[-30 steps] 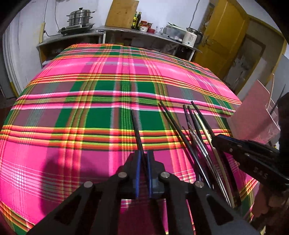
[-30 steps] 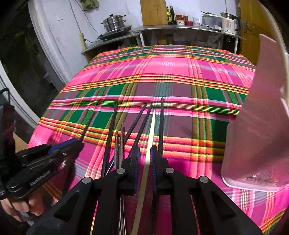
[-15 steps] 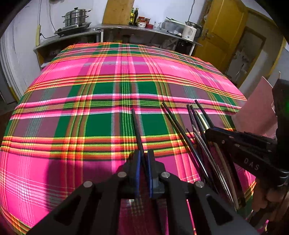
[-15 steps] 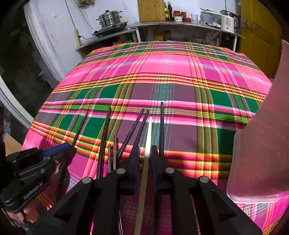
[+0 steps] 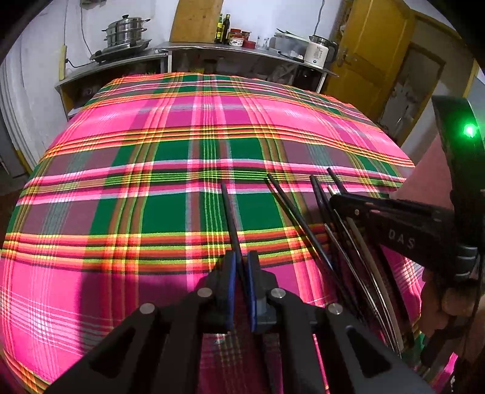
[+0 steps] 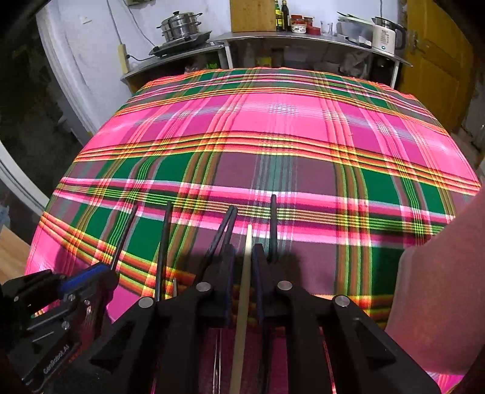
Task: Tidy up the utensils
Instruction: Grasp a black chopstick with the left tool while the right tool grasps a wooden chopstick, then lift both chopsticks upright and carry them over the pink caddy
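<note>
My left gripper [image 5: 241, 266], lower centre of its view: blue pads pinching one black chopstick [image 5: 230, 218]. My right gripper [image 6: 242, 257], lower centre: jaws just closed, pressed on a pale wooden chopstick [image 6: 246, 272]. Remaining black chopsticks [image 6: 163, 242] lie between them on the plaid tablecloth [image 6: 272, 136]. Pink bin [image 6: 439, 303], lower right.

– What's behind the table?
– A steel steamer pot [image 6: 181, 25] on a stove, bottles [image 6: 281, 15] and a white kettle [image 6: 385, 35] on a shelf, a yellow door [image 5: 368, 50].
– And the covering?
– Pink-green plaid cloth [image 5: 194, 145].
</note>
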Motion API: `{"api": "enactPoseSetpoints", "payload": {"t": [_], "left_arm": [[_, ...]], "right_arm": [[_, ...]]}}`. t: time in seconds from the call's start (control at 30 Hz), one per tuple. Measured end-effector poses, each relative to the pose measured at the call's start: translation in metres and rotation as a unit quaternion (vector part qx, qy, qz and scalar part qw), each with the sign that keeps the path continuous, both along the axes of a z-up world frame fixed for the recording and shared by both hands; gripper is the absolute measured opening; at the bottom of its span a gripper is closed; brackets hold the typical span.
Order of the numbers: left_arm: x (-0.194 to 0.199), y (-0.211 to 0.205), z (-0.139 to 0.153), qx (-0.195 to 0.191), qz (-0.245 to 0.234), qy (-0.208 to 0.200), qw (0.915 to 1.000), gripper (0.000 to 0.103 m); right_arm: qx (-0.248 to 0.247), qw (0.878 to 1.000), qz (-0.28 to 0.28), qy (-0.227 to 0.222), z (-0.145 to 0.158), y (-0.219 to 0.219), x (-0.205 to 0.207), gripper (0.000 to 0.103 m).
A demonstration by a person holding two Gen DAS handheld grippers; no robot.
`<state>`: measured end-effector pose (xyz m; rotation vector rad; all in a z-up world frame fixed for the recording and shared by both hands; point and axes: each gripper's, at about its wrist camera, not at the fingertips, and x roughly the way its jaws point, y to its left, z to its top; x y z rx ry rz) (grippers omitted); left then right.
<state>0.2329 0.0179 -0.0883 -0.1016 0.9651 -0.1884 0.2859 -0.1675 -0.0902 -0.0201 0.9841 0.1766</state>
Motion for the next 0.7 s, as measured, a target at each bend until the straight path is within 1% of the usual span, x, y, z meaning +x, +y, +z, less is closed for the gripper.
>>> {"api": "enactPoseSetpoints", "payload": {"t": [0.13,0.3,0.5,0.7], "left_arm": [[0.002,-0.002,0.001,0.001,-0.001,0.002,1.0000,0.008],[0.002,0.005,0.008,-0.025,0.005,0.002,0.9997,0.007],[-0.011,0.010,0.043,-0.038,0.001,-0.031,0.9988,0.006],[-0.029,0.012,0.080,-0.049,-0.004,-0.064,0.9967,0.006]], "right_arm": [[0.011,1.000,0.005,0.002,0.003,0.000,-0.002,0.005],[0.024,0.999,0.013,-0.017,0.021,-0.001,-0.013,0.005],[0.039,0.998,0.018,-0.050,0.051,-0.005,-0.032,0.005],[0.049,0.994,0.021,-0.091,0.088,-0.013,-0.059,0.005]]}}
